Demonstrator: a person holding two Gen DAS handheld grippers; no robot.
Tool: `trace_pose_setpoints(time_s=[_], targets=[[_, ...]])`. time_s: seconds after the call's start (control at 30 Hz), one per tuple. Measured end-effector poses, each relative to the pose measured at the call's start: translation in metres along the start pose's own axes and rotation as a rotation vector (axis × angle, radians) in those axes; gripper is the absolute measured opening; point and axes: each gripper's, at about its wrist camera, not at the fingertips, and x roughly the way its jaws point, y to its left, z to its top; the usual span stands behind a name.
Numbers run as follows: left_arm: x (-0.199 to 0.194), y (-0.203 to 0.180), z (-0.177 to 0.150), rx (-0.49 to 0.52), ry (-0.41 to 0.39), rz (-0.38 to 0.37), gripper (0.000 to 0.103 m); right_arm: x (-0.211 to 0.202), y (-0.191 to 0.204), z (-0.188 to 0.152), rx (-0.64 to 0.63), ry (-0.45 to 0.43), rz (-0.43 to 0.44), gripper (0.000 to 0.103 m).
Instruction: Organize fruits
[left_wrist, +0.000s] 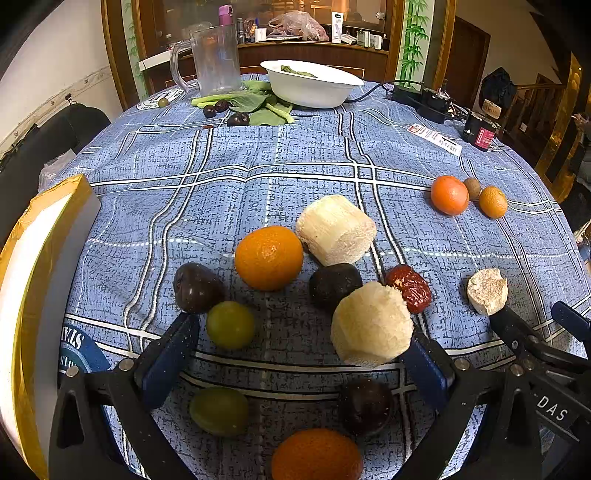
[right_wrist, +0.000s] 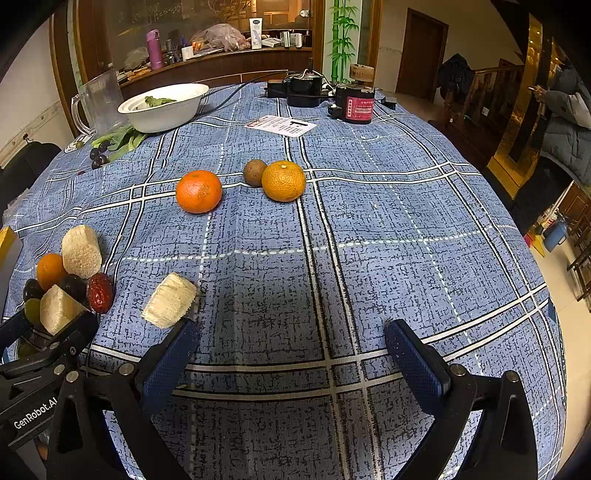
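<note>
A cluster of fruit lies in front of my left gripper (left_wrist: 299, 350): an orange (left_wrist: 268, 257), two pale sugarcane chunks (left_wrist: 335, 229) (left_wrist: 371, 323), dark plums (left_wrist: 197, 287), green grapes (left_wrist: 230, 324) and a red date (left_wrist: 409, 288). The left gripper is open, the near chunk touching its right finger. More fruit lies between its fingers. My right gripper (right_wrist: 291, 354) is open and empty, with a third sugarcane chunk (right_wrist: 170, 300) just beyond its left fingertip. Two oranges (right_wrist: 198, 191) (right_wrist: 283, 181) and a brown fruit (right_wrist: 255, 172) lie farther out.
A white bowl (left_wrist: 310, 86) with greens, a clear jug (left_wrist: 212, 59), leafy greens and dark fruits stand at the table's far side. Black devices (right_wrist: 354, 101) and a leaflet (right_wrist: 280, 126) sit far right. A yellow-edged box (left_wrist: 33, 280) is at the left edge.
</note>
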Motion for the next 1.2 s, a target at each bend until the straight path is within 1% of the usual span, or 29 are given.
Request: trace_pose_setpoints(time_s=[0.13,0.37,0.47,0.57,0.6,0.63,0.67,0.77,0.8,0.97,1.03,1.1,1.13,1.2], targets=[[0.0,-0.001,-0.001,0.007,0.005,0.003,0.103,0.0,0.0,0.0,0.0,0.0,0.0,0.102],[-0.003,0.002,-0.003,0.039,0.018,-0.023,0.103,0.002,0.001,0.001,0.001,0.006,0.004,0.102],[-0.007,0.003,-0.007,0.056,0.032,-0.048,0.103,0.006,0.001,0.005,0.017,0.047,0.005,0.102],[-0.023,0.013,-0.016,0.025,0.028,-0.126,0.103,0.005,-0.001,0.004,0.01,0.06,0.001,0.102],[-0.033,0.019,-0.019,0.0,0.013,-0.153,0.103,0.005,0.0,0.006,0.009,0.059,0.001,0.102],[-0.046,0.027,-0.022,-0.026,-0.02,-0.174,0.103,0.004,0.001,0.005,0.009,0.058,0.001,0.102],[-0.056,0.033,-0.024,-0.04,-0.052,-0.175,0.103,0.003,0.0,0.005,0.009,0.057,0.001,0.102],[-0.102,0.056,-0.032,-0.048,-0.215,-0.13,0.103,0.007,0.0,0.006,0.012,0.054,0.0,0.102],[-0.112,0.062,-0.034,-0.046,-0.246,-0.11,0.103,0.007,0.001,0.006,0.013,0.051,-0.002,0.102],[-0.161,0.099,-0.04,-0.068,-0.363,-0.027,0.103,0.006,0.0,0.007,0.015,0.056,-0.005,0.102],[-0.174,0.112,-0.041,-0.079,-0.409,-0.003,0.103,0.001,-0.003,0.006,0.032,0.062,-0.005,0.102],[-0.186,0.121,-0.044,-0.091,-0.456,0.017,0.103,-0.013,-0.008,0.002,0.063,0.017,0.046,0.102],[-0.19,0.126,-0.045,-0.097,-0.471,0.018,0.103,-0.025,-0.01,-0.001,0.073,-0.02,0.079,0.102],[-0.19,0.131,-0.046,-0.104,-0.47,0.001,0.103,-0.04,-0.011,-0.002,0.069,-0.062,0.105,0.102]])
